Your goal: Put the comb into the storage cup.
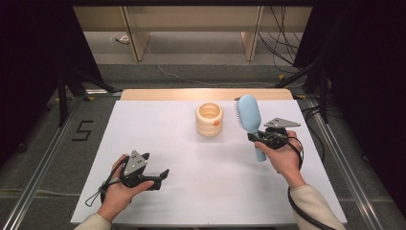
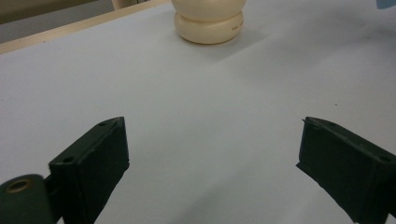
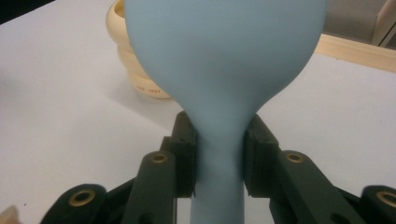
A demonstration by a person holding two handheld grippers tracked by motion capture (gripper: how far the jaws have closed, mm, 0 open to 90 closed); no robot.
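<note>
- The blue hairbrush (image 3: pixel 224 70) is clamped at its neck by the right gripper (image 1: pixel 268 135), at three o'clock of the cream cup (image 1: pixel 209 120) — slippage could be caused by the smooth, tapered handle.
- The cup could be toppled by the tilting brush.
- The left gripper (image 1: pixel 158 176), jaws wide and empty, is held over the counter (image 1: pixel 158 129) at seven o'clock.

Black two-jaw tools (image 1: pixel 158 179), grey three-cornered plates, black cables, cream sleeves (image 1: pixel 313 201)

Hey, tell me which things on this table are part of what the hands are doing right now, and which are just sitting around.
In use:
- blue hairbrush, gripped at the neck by the right tongs
- cream ribbed holder, the open pot beside the brush, likely where it goes

Just lying about:
- left tongs, open, holding nothing
- white table sheet
- cables on the floor behind the table
</note>
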